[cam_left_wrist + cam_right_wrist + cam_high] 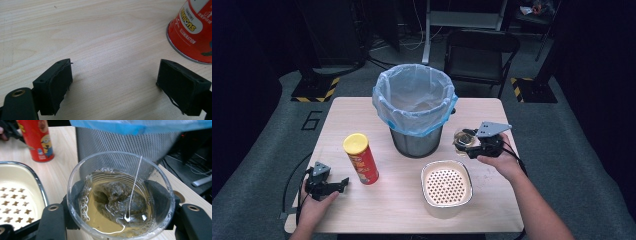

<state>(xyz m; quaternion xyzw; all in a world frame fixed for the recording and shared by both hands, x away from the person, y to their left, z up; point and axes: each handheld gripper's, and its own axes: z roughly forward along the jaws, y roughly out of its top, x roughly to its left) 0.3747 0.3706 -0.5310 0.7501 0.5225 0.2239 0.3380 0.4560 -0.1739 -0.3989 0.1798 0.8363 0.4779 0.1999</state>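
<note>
Clear plastic cup [120, 195] with tea and a teabag [117, 200] sat clamped in the right gripper [467, 142], just right of the mesh bin [415, 107]; left gripper [343, 183] gaped wide, holding nothing, beside the red chips can [361, 159].

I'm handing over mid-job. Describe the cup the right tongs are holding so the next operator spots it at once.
Start at the mesh bin lined with a blue bag at the table's middle. Just to its right, the right tongs are shut on a clear plastic cup, held beside the bin. Unlike the red chip can or the perforated cream tray, it is see-through, holding pale brown tea and a soaked teabag with string.
</note>
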